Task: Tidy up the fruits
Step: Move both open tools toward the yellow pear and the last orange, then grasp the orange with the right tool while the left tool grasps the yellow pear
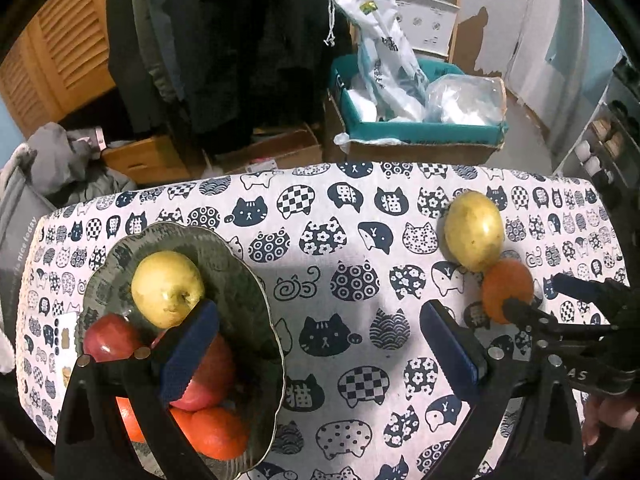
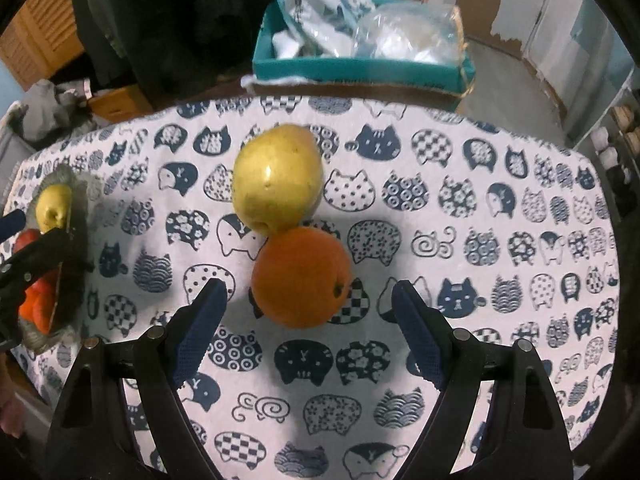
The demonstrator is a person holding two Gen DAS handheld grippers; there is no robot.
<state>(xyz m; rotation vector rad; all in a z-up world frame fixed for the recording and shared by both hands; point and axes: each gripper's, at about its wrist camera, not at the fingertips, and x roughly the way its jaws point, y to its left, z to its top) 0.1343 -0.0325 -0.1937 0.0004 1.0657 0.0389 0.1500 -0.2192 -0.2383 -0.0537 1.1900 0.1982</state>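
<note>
- The right gripper (image 2: 306, 300) hangs wide open over the cloth (image 2: 500, 320), holding nothing; the orange (image 2: 302, 278) sits just ahead between its fingers, untouched.
- A pear (image 2: 276, 178) touches the orange's far side.
- The left gripper (image 1: 318, 320) gapes empty beside the bowl (image 1: 256, 280) of fruit.

A lived-in home room is showing: coats (image 1: 224, 40) hanging, a shoe rack (image 1: 600, 152) standing, cat-print tablecloth (image 1: 340, 248) covering the table.

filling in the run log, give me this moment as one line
right hand-held gripper: open, over round orange fruit | orange touches yellow pear | left hand-held gripper: open, empty | scalloped glass bowl: holds fruit
</note>
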